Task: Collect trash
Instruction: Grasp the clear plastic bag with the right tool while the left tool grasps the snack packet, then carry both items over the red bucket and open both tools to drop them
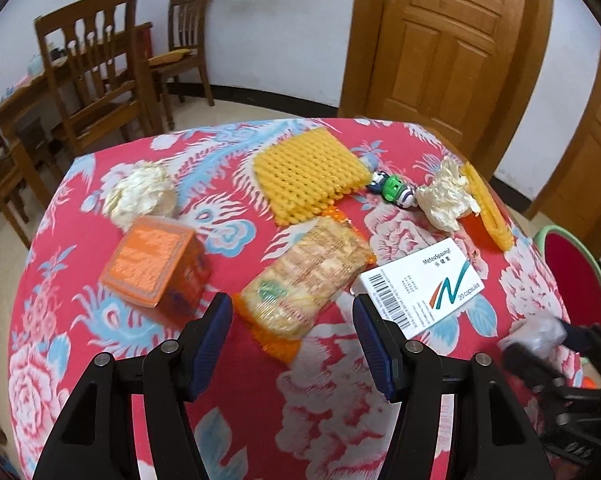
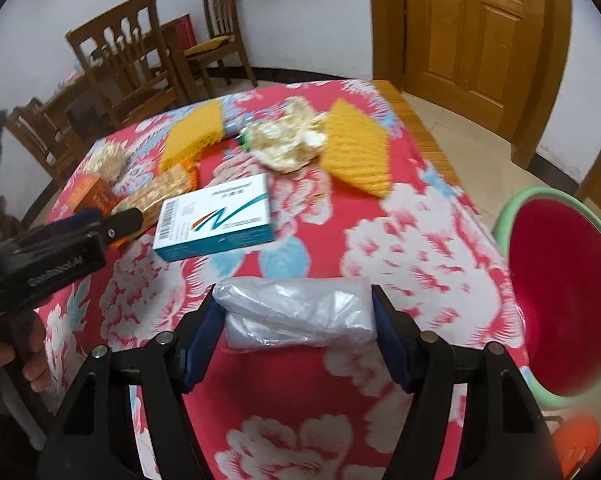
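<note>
The white medicine box (image 1: 418, 286), lying just ahead of the left gripper's (image 1: 296, 344) right finger, carries the printed name "MeteoSpasmyl", the quantity "20 capsules", a barcode along one short end, and two lines of Chinese characters too small to read. Lettering on the left gripper body in the right wrist view is blurred and illegible.

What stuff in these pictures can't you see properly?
- Bin: both views, its bottom is cut off by the picture edge.
- Plastic bag in the right claw: right view, too cloudy to show what's inside.
- Small toy: left view, too small and blurry; right view, behind crumpled paper.
</note>
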A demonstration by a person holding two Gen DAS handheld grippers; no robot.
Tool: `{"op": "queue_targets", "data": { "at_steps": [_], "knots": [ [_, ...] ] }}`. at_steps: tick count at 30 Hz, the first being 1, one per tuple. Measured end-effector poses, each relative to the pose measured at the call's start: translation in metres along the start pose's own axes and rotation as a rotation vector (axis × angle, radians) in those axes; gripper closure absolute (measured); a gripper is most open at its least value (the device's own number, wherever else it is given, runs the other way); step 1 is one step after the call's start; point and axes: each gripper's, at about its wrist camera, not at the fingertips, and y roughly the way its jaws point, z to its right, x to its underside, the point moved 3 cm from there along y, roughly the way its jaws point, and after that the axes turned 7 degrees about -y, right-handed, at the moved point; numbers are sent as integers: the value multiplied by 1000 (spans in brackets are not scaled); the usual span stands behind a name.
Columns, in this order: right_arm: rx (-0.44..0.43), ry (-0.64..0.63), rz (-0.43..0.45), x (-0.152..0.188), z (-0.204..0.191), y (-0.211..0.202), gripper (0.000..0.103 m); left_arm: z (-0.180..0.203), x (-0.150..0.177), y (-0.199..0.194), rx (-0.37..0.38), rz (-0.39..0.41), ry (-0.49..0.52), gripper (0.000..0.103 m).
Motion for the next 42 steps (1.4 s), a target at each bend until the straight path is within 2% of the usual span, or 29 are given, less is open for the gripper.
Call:
{"op": "queue_targets", "data": {
  "at_steps": [8,15,19,21,25,33,42],
  "knots": [
    [7,86,34,2,34,-18,32,14,-14,17,-2,-15,99,39],
    [5,130,44,7,50,-25,32,17,-16,31,-8,-62,132,39],
    [1,141,47,9,52,-28,32,13,-15,30,16,-60,108,50],
    [-2,150,50,12,53,-30,32,12,-14,29,25,-56,103,51],
    [-3,163,55,14,57,-33,32,10,-8,23,29,-42,90,59],
    [6,194,84,18,69,-48,32,3,1,-14,71,16,8,60],
    [46,242,129,24,93,-72,32,34,5,-52,192,59,-16,60]
  ]
}}
